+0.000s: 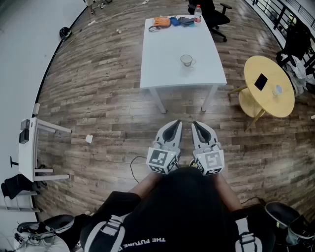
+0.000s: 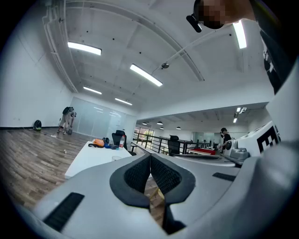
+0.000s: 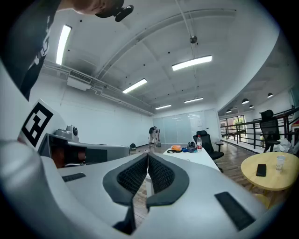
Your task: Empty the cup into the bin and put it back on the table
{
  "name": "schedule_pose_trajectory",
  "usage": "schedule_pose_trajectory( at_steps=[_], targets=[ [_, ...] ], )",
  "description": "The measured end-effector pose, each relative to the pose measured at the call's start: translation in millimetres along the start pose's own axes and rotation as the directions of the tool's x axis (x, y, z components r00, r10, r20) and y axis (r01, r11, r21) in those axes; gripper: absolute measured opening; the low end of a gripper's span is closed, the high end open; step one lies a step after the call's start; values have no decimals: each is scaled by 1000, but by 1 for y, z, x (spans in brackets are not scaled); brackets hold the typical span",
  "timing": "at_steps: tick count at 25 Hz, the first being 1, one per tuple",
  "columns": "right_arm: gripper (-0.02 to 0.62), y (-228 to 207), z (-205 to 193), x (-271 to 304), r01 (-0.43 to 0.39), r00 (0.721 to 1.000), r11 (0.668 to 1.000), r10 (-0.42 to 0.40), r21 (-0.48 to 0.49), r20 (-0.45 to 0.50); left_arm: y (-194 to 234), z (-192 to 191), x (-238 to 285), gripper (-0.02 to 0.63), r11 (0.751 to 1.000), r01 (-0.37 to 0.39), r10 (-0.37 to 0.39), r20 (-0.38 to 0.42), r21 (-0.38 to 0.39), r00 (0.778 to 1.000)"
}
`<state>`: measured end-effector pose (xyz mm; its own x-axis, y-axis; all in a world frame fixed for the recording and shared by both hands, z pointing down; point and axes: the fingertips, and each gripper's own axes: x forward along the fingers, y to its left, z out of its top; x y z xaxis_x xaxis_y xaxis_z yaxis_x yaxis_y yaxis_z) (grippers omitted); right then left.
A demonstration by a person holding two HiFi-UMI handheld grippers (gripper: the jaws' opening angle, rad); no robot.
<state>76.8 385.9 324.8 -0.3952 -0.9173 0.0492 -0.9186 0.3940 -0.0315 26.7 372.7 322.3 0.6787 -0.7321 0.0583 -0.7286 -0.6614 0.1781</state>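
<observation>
The person stands on the wooden floor a little way short of the white bench, with both grippers held low, side by side, pointing toward it. The left gripper has its fingers pressed together with nothing between them. The right gripper is also closed and empty. The cup sits upright near the middle of the bench, well apart from both grippers. A bottle and an orange thing lie at the bench's far end.
</observation>
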Motion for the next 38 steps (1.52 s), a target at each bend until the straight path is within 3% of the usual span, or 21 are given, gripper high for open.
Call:
schedule_pose_trajectory(
  at_steps=[13,24,31,38],
  targets=[
    [17,4,9,2,18,999,999,-19,34,34,15,7,-4,21,1000,-6,6,4,3,1000],
    [17,8,4,45,41,999,998,-42,38,29,74,4,-6,21,999,-38,38,-2,-15,999],
    [17,-56,5,95,67,996,996,-70,54,59,103,1,57,21,999,-39,39,-15,1,999],
    [17,-169,-16,182,66,998,997,-66,41,15,138,3,193,21,999,-42,43,-33,24,999]
  ],
)
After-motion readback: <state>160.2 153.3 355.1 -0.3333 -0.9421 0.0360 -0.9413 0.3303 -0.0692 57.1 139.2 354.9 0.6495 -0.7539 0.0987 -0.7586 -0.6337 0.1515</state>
